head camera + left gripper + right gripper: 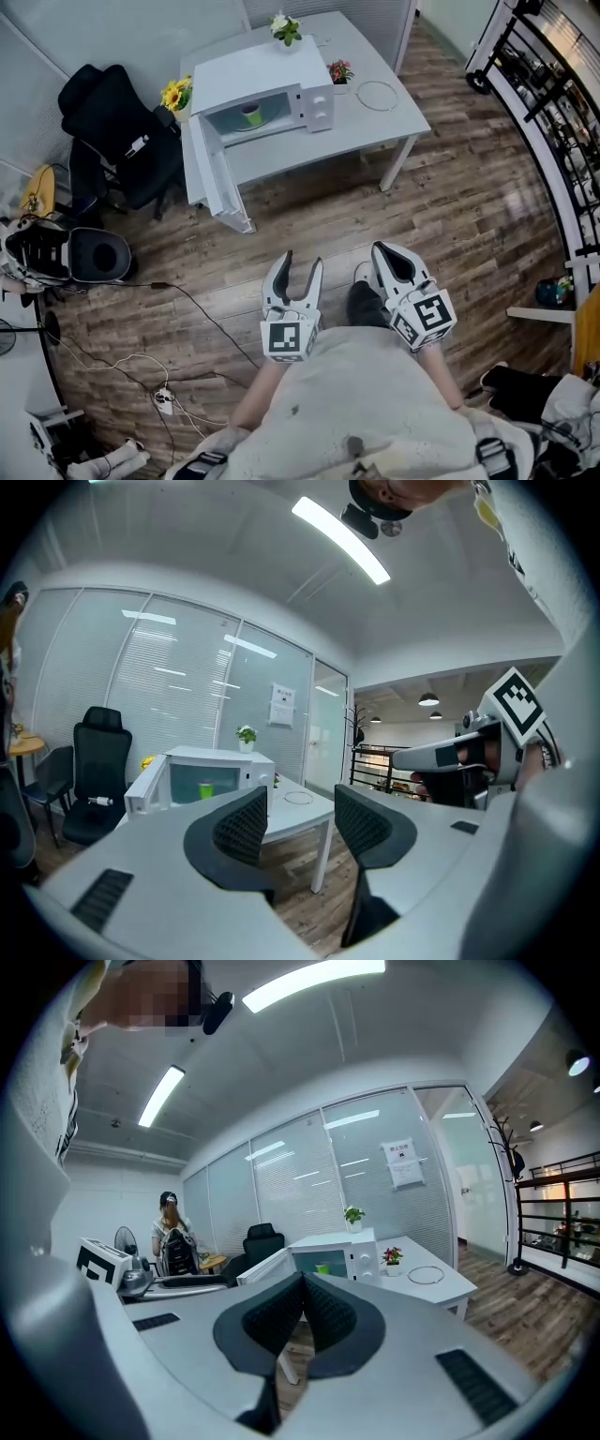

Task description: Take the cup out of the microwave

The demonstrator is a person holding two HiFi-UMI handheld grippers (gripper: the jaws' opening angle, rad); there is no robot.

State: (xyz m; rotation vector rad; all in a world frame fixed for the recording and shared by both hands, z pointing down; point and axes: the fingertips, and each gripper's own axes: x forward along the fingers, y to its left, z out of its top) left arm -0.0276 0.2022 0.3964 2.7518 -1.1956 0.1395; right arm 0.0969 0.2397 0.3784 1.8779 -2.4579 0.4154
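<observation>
Wood floor, white table (398, 127) well ahead of the person.

Head view: microwave (272, 84) on the table, door swung open, green cup (250, 114) inside.

Left gripper view: left gripper (301, 801) jaws wide apart, nothing between.

Right gripper view: right gripper (303, 1284) jaws pressed together, empty.

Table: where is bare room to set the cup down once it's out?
Bare: the table strip in front of the microwave, and the corner past the ring. Crowded: the flower pot beside the microwave; its open door blocks the left.
</observation>
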